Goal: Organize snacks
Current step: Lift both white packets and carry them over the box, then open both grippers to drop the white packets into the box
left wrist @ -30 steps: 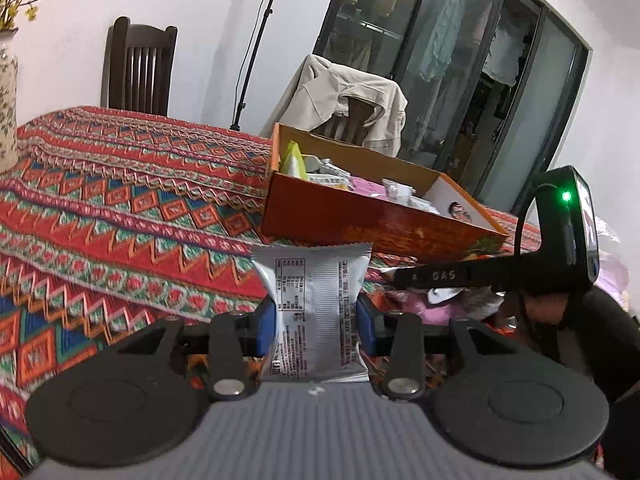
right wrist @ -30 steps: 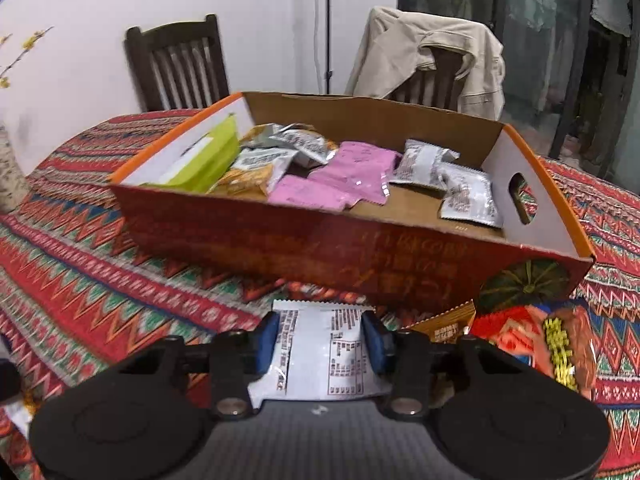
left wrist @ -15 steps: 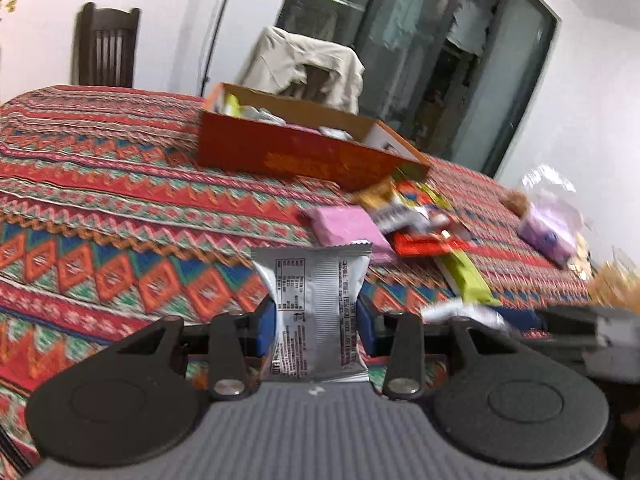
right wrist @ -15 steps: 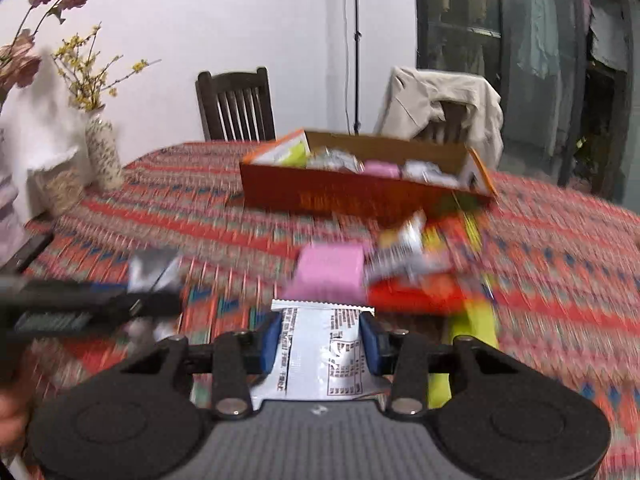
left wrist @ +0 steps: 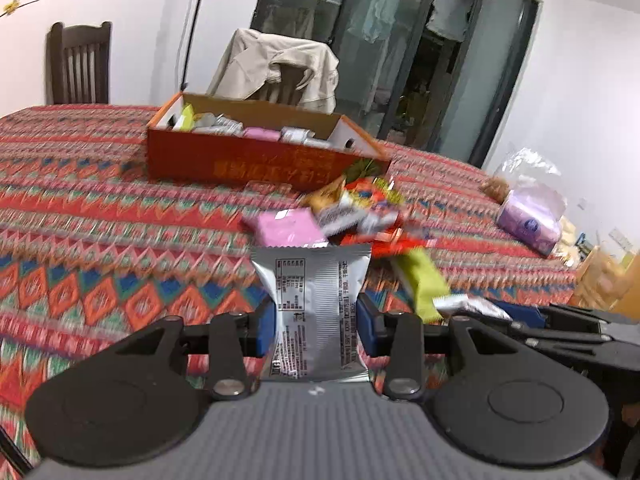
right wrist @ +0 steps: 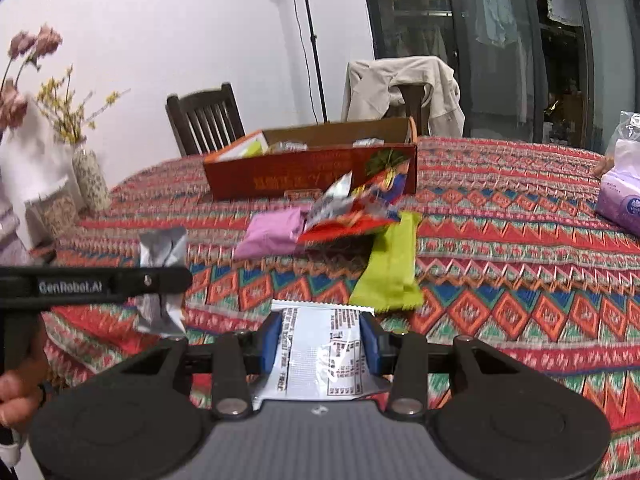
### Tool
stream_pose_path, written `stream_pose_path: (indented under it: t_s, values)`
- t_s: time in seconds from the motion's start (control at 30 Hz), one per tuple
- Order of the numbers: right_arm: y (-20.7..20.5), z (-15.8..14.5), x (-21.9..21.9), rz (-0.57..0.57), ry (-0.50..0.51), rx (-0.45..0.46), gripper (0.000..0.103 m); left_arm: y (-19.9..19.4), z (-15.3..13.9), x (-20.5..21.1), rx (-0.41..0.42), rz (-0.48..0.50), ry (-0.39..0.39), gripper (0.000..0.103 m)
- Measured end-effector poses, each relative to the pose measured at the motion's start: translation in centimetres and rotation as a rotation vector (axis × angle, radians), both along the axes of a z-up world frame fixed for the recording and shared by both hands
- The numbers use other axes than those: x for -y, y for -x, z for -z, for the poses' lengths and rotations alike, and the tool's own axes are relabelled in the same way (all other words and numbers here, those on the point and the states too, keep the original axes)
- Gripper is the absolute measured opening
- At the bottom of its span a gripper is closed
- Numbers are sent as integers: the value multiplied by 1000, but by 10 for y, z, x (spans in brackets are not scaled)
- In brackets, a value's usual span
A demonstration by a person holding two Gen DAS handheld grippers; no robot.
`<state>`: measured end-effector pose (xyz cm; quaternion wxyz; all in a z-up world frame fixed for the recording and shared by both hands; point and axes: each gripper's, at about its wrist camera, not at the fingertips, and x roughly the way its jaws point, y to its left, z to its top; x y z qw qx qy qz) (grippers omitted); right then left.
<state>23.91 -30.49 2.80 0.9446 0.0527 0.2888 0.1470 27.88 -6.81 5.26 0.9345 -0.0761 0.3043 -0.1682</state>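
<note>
My left gripper is shut on a silver snack packet, held upright above the tablecloth. My right gripper is shut on a white snack packet. The left gripper with its silver packet also shows at the left of the right wrist view. The orange cardboard box with several snacks inside stands far back on the table; it also shows in the right wrist view. A heap of loose snacks lies in front of it: a pink packet, a red packet, a green packet.
A patterned red tablecloth covers the table. A purple tissue pack lies at the right. Vases with flowers stand at the left edge. Chairs, one with a beige jacket, stand behind the table.
Both grippers have pulled back from the box toward the near table edge, each keeping its packet. The box now looks much smaller and farther away.
</note>
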Motion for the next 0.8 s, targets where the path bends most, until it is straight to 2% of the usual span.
stream_pose_path:
  t_s: [0.13,0.2,0.27,0.33,0.4,0.47,0.57,0.7,0.8]
  values:
    - [-31,-32,7,-30,-18,95,41,-44,-36,-2,69,35,44,41]
    - [-59,-49,10,-35,-3,145,41,-75,-53,0,115,49,51,41]
    - [-94,-61,11,-35,2,158,41,-112,-67,8,135,64,33,41]
    - [-142,-68,12,-43,-16,144,41,-156,-74,15,115,76,34,41]
    - [-186,-71,7,-39,-16,125,41,-197,-73,25,85,86,24,41]
    - [-230,-70,-1,-31,7,99,41,-238,-66,35,48,58,-2,41]
    - [-288,-53,-13,2,59,35,41,-291,-48,46,-30,45,-11,41]
    - [-327,-29,-27,32,193,12,41,-334,-22,61,-97,37,-59,41]
    - [-342,-14,-31,23,244,-15,42,-350,-1,72,-148,11,-99,42]
